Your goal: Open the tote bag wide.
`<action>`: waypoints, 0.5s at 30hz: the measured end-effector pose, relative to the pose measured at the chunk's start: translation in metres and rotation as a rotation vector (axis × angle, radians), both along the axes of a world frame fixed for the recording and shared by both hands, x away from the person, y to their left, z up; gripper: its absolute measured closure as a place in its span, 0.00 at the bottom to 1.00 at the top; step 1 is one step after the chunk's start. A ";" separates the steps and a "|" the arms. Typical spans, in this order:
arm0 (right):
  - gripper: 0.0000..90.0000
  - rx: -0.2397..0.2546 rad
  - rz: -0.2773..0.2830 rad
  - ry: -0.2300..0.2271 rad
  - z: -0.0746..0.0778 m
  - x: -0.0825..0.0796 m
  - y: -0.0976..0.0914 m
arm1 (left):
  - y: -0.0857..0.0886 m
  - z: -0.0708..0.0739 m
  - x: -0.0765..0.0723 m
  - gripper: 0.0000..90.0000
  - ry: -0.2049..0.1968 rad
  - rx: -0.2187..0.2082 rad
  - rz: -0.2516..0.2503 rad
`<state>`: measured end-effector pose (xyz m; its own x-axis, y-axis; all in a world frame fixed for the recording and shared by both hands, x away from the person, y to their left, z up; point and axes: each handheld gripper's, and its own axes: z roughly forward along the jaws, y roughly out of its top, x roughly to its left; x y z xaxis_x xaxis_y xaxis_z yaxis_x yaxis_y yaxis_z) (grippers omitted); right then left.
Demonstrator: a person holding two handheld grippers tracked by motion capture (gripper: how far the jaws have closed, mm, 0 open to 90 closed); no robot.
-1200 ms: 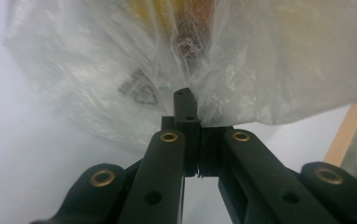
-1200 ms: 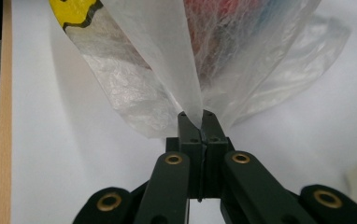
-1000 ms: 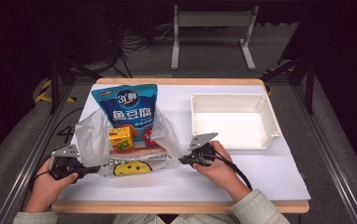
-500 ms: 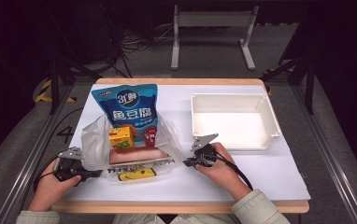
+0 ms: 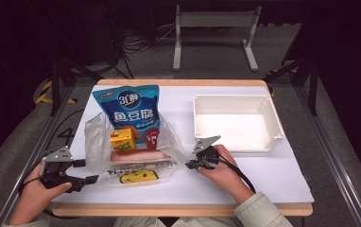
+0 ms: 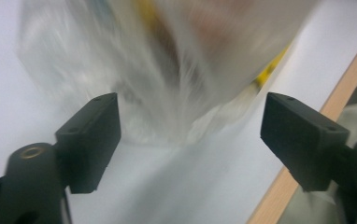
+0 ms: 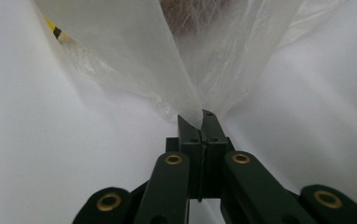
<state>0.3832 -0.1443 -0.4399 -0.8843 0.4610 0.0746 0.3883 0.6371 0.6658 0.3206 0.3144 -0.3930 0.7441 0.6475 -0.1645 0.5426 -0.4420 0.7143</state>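
High view: we see the clear plastic bag [image 5: 131, 151] lying flat on the white table [image 5: 263, 184], snacks inside. Our left gripper [image 5: 81, 172] has just been opening and now stands wide, with nothing between its jaws. Our right gripper [image 5: 190, 165] pinches the bag's edge tight. Before, both held it up, so we think the bag is set down.

"鱼豆腐" and "3" on the blue snack bag [image 5: 130, 109]
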 end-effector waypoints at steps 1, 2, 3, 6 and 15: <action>1.00 -0.001 0.001 0.000 0.000 0.000 0.000 | 0.002 0.008 -0.004 0.22 -0.037 -0.028 0.011; 1.00 -0.001 0.001 0.000 0.000 0.000 0.000 | 0.002 0.008 -0.004 0.22 -0.037 -0.028 0.011; 1.00 -0.002 0.002 -0.001 0.000 0.000 0.000 | 0.002 0.016 -0.007 0.22 -0.076 -0.055 0.023; 1.00 -0.002 -0.001 0.001 0.000 0.000 0.001 | -0.002 0.030 -0.014 0.27 -0.151 -0.101 0.020; 1.00 -0.001 0.001 0.000 0.001 -0.001 0.000 | -0.020 0.023 -0.008 1.00 -0.203 -0.026 0.011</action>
